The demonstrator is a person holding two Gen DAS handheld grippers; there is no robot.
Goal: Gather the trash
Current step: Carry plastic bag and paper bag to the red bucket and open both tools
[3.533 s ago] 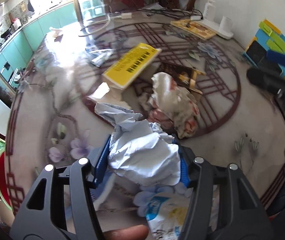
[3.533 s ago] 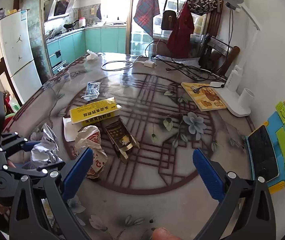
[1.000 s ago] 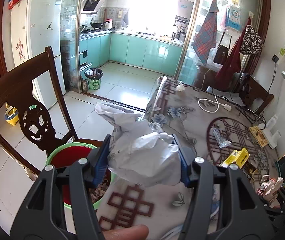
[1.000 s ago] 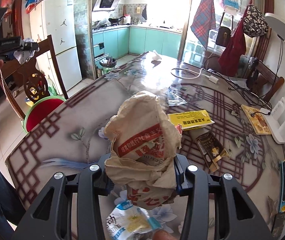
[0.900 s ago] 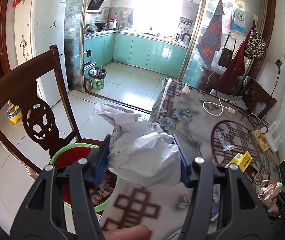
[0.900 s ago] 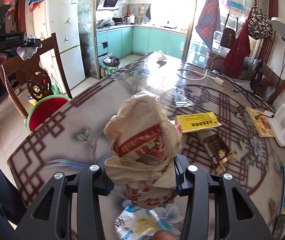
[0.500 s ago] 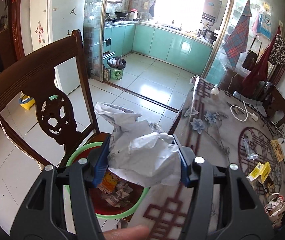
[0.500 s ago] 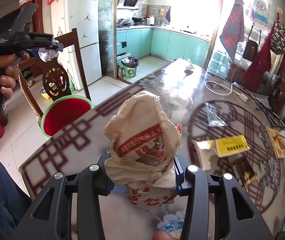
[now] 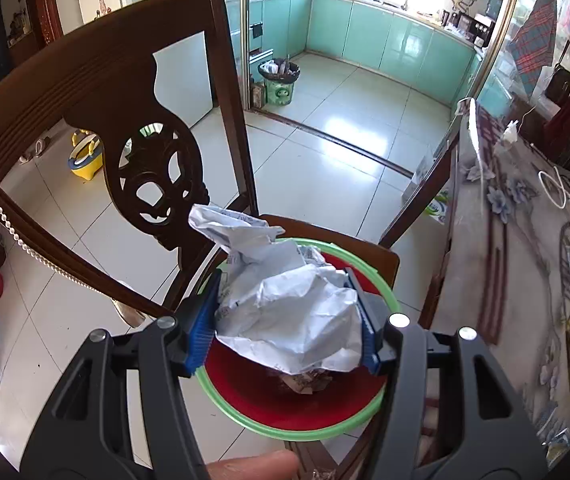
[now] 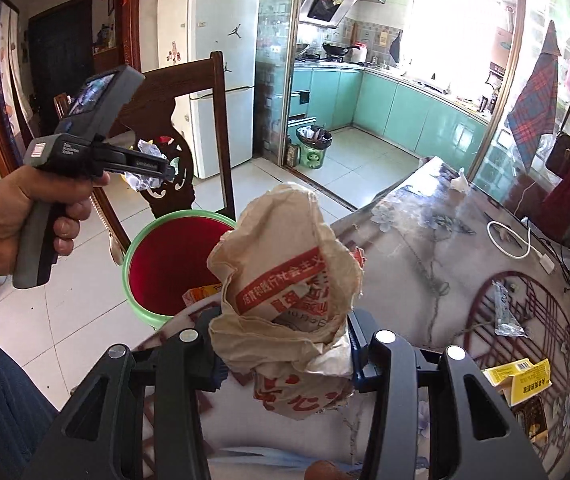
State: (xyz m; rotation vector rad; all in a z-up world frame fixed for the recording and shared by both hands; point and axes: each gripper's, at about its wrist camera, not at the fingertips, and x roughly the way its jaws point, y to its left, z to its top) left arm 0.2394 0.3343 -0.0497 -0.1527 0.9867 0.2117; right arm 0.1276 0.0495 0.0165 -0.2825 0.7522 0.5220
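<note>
Both our grippers clamp trash: left gripper [image 9: 287, 320] on crumpled white paper [image 9: 285, 304], hiding much of the red bin [image 9: 301, 432] at lower center; right gripper [image 10: 285, 348] on a tan wrapper [image 10: 285, 280].

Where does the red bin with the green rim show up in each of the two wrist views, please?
Left wrist view: the red bin sits low in the centre, directly under the crumpled white paper held in the left gripper.
Right wrist view: the bin is left of centre, beside the table edge.
Shared landmark: the carved wooden chair back stands just behind the bin.
</note>
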